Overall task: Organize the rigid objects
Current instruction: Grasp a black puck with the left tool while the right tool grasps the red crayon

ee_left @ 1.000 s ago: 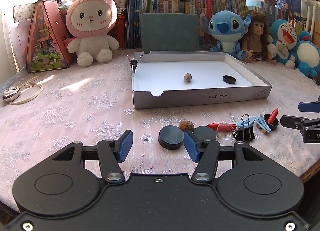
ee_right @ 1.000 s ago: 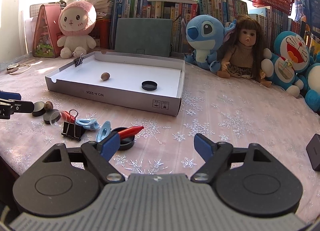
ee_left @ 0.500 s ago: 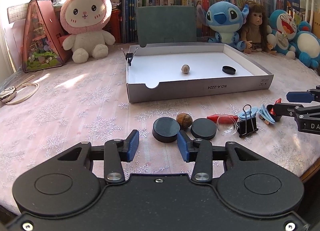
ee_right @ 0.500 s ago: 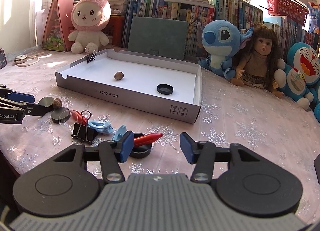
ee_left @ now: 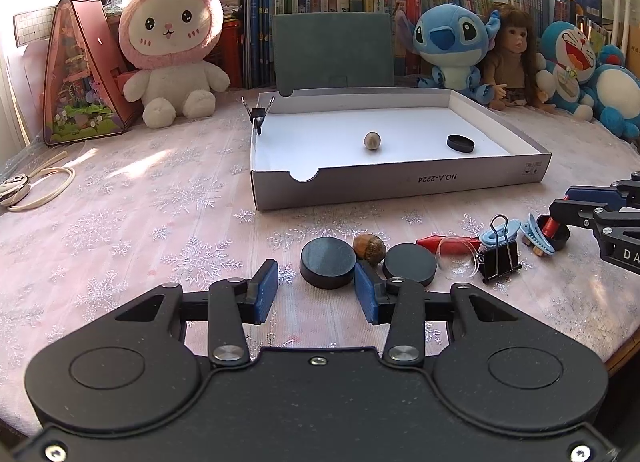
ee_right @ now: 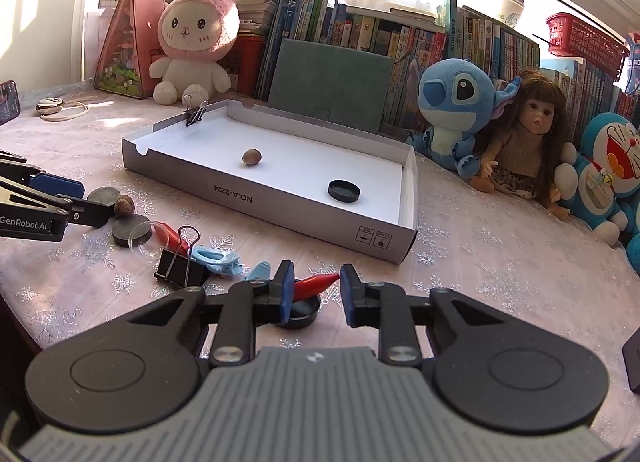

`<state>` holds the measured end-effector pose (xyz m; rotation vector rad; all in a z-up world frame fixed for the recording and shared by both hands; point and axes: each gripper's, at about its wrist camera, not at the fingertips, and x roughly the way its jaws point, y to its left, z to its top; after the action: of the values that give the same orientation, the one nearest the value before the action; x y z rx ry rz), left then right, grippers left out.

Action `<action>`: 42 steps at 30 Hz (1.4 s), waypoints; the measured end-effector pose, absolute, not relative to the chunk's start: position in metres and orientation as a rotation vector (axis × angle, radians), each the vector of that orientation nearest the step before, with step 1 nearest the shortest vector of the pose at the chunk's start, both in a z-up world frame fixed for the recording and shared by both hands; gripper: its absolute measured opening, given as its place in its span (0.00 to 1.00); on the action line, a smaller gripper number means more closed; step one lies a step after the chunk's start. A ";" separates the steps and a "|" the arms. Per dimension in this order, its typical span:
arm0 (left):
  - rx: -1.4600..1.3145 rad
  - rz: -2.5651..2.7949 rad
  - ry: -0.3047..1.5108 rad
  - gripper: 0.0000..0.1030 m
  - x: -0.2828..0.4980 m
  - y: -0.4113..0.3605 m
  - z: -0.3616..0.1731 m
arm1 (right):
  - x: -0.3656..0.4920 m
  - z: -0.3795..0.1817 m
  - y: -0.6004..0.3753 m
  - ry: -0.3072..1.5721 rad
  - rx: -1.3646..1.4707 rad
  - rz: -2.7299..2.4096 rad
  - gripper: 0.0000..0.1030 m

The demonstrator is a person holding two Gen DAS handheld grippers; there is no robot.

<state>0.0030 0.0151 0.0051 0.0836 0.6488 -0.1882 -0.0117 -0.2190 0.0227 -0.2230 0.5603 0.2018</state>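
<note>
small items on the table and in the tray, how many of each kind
black round pieces: 4
nuts: 2
binder clips: 2
blue hair clips: 2
red pieces: 2
clear disc: 1
total: 13

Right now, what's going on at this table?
A person with two handheld grippers is sorting small items into the white box, which already holds a nut and a black cap. The left gripper is open at a black disc. The right gripper is open around a red clip.
</note>
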 end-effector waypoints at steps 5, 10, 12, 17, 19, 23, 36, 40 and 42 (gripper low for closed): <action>0.088 -0.189 0.647 0.39 0.005 0.014 0.005 | -0.012 0.025 -0.222 0.563 -0.209 0.200 0.23; 0.089 -0.189 0.646 0.39 0.005 0.014 0.005 | -0.016 0.025 -0.220 0.568 -0.214 0.214 0.23; 0.092 -0.189 0.645 0.39 0.006 0.014 0.005 | -0.017 0.024 -0.218 0.568 -0.218 0.218 0.23; 0.094 -0.187 0.642 0.39 0.007 0.014 0.004 | -0.016 0.023 -0.216 0.570 -0.227 0.216 0.46; 0.097 -0.188 0.640 0.39 0.007 0.013 0.003 | -0.015 0.021 -0.215 0.572 -0.225 0.212 0.46; 0.109 -0.191 0.636 0.39 0.007 0.011 0.002 | -0.016 0.018 -0.211 0.567 -0.256 0.214 0.51; 0.104 -0.194 0.626 0.29 0.012 0.006 0.000 | -0.016 0.013 -0.206 0.575 -0.284 0.215 0.46; 0.099 -0.189 0.626 0.29 0.013 0.007 0.001 | -0.021 0.018 -0.209 0.557 -0.270 0.207 0.45; 0.102 -0.188 0.625 0.29 0.013 0.007 0.001 | -0.024 0.020 -0.211 0.552 -0.270 0.205 0.41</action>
<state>0.0125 0.0075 0.0014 0.1020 0.6254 -0.1876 -0.0237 -0.2111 0.0198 -0.2698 0.5515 0.2047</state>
